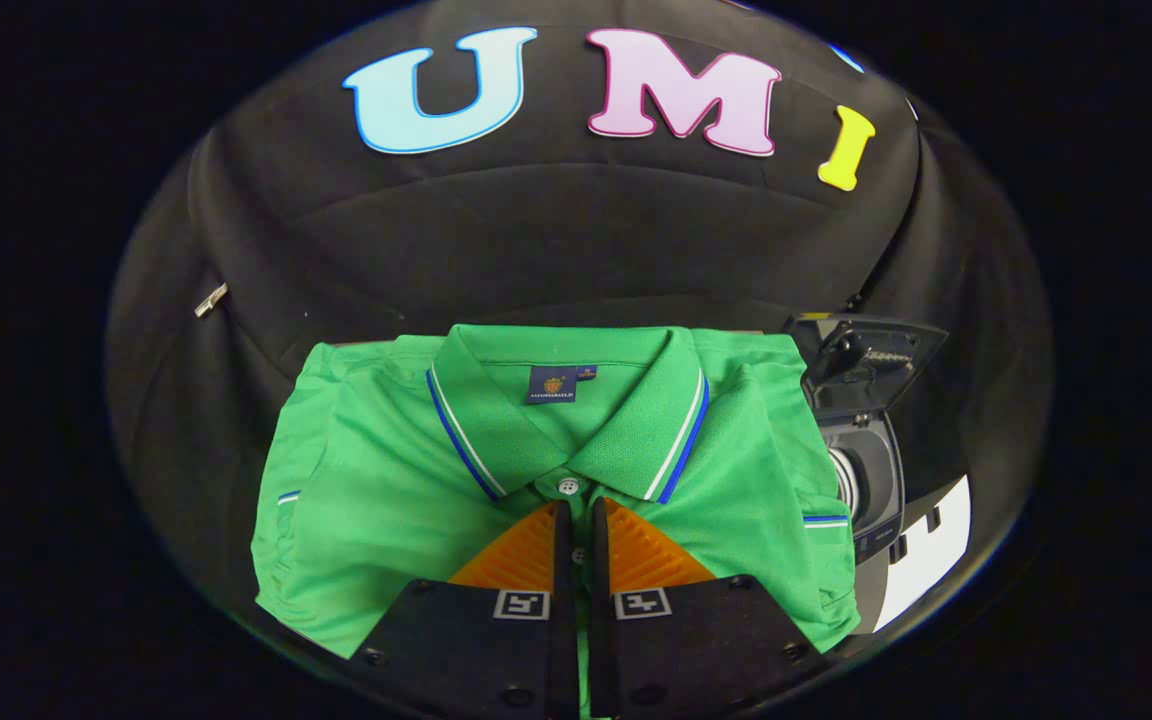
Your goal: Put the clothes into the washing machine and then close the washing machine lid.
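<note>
A folded green polo shirt [386, 500] with blue and white collar trim lies spread just ahead of and under my fingers. My gripper [576, 525] sits at the shirt's button placket, just below the collar. Its fingers are drawn together with only a thin strip of green fabric and a button showing between them. To the right of the shirt stands a small dark washing machine [881, 530]. Its lid [871, 360] is raised, and the round drum opening [856, 480] is partly hidden behind the shirt's right sleeve.
The black cloth wall [556, 240] curves around close behind the shirt and the machine. A small metal zip pull [210, 299] hangs on the cloth at the far left. A white patch [926, 560] lies beside the machine's base.
</note>
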Action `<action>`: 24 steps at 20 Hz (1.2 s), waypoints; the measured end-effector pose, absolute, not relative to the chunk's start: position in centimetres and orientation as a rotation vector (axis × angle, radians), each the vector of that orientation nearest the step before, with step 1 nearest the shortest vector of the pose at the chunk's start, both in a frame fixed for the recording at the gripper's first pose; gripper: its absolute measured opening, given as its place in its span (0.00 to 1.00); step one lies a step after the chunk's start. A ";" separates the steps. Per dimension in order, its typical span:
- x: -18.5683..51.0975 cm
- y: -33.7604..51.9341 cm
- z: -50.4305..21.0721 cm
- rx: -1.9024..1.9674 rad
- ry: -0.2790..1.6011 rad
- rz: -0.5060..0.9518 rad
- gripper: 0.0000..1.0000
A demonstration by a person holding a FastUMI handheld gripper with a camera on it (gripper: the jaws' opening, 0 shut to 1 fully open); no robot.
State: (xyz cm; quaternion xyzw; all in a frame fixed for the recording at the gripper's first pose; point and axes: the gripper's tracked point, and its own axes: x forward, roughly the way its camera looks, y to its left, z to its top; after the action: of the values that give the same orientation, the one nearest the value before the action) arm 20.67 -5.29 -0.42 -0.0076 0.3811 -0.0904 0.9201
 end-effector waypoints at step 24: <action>18.8 -2.0 6.4 -0.083 0.548 -0.172 0.06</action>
State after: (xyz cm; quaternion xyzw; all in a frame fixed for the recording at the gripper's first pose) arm 18.80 -2.03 6.35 -0.0409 0.2701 -0.0847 0.9582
